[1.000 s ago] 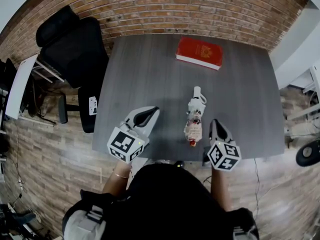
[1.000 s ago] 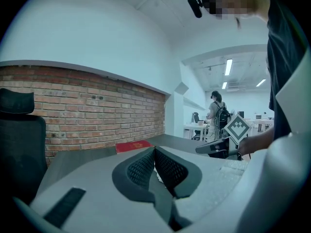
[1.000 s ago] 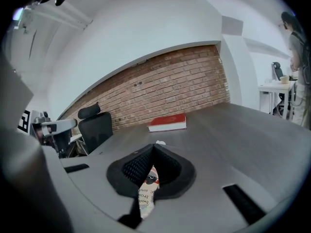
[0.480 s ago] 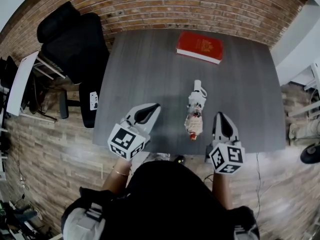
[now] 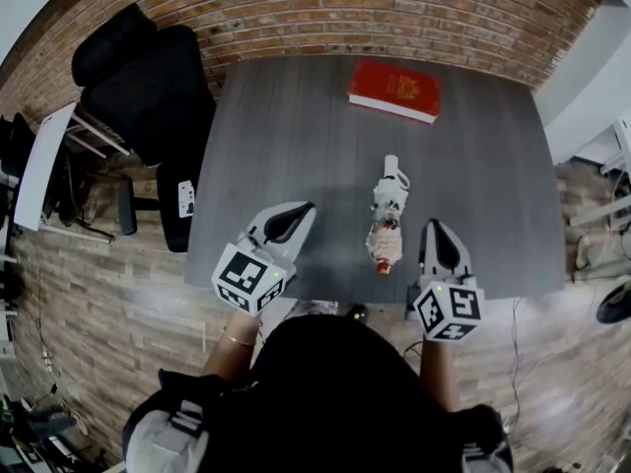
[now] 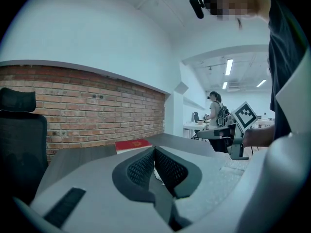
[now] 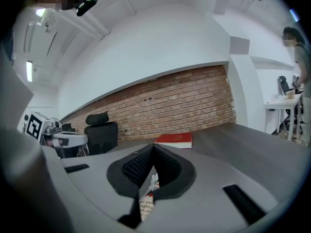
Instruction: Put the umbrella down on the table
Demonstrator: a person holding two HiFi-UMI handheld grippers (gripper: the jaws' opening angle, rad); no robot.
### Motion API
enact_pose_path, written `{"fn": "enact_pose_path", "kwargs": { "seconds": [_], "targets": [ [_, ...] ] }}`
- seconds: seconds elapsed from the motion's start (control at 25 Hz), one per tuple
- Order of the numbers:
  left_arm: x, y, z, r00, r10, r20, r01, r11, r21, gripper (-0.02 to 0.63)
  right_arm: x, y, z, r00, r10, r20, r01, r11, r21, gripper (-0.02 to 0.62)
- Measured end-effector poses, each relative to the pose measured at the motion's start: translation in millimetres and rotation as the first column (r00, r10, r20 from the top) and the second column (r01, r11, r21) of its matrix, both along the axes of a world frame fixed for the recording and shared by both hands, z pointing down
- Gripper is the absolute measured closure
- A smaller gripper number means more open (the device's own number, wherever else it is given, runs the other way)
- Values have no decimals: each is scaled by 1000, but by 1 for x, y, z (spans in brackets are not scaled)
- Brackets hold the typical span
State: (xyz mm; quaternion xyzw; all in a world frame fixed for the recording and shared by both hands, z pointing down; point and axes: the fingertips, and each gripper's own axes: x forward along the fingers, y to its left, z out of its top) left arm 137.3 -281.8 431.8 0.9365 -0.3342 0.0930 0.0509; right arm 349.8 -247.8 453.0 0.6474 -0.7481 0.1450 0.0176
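My room was bright and evenly lit; ceiling strip lights [image 6: 228, 67] glowed in my left gripper view. The table [image 5: 296, 146] carried only faint shadows. Every view bulged fisheye, the brick wall [image 5: 394, 8] curving, corners black, nearest foreground soft.
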Motion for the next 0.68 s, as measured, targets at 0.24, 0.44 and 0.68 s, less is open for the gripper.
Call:
{"fn": "enact_pose_path", "kwargs": {
  "seconds": [0.24,0.44,0.68],
  "targets": [
    [0,-1,0,1000,10,-6,-10,1000,9,604,3,1,5,1000,22,-4,-22,999,-22,598],
    [-2,-3,-2,1000,11,-11,-11,1000,5,604,-2,-1,2,1000,24,4,-24,999,-31,598],
    [-5,-10,-2,1000,6,-4,-6,1000,18,604,-5,-8,2,1000,10,2,-10,1000,-23,598]
  ]
}}
